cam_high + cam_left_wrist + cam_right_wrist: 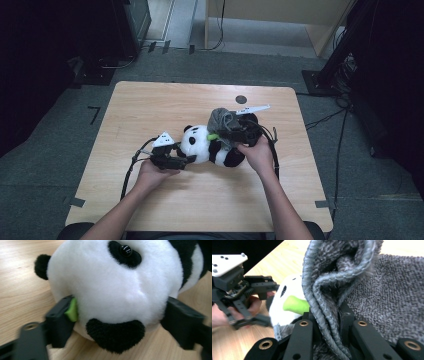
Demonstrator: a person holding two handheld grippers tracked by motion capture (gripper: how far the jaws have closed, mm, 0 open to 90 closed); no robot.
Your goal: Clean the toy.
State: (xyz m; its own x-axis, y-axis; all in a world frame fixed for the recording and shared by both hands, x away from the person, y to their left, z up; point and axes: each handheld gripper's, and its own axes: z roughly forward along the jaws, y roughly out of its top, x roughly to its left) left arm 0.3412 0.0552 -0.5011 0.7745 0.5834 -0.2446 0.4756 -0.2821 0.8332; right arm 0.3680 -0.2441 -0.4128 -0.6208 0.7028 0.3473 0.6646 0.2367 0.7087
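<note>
My right tool [235, 131] is clamped on a fold of grey towel [221, 120], jaws pinched tight on the doubled edge; in the right gripper view the towel [372, 290] rises straight out of them and drapes off to the side. The towel sits bunched on top of the plush panda [207, 146], which lies on its side in the middle of the counter [150, 105], head toward my left hand [152, 172]. My left tool [187, 159] has its jaws apart, straddling the panda's head: in the left gripper view the white face [112, 282] bulges between them, one green pad [72, 310] against the fur by the cheek, the other jaw beside the opposite cheek, contact there unclear. The black ear [41, 266] pokes out to one side, the black ear patch [115, 336] just above the wood. A green bit [213, 136] shows at the panda's neck, just beside the towel. A small dark round mark [241, 99] sits on the far counter, well apart. Cables [129, 172] trail back off both tools.
</note>
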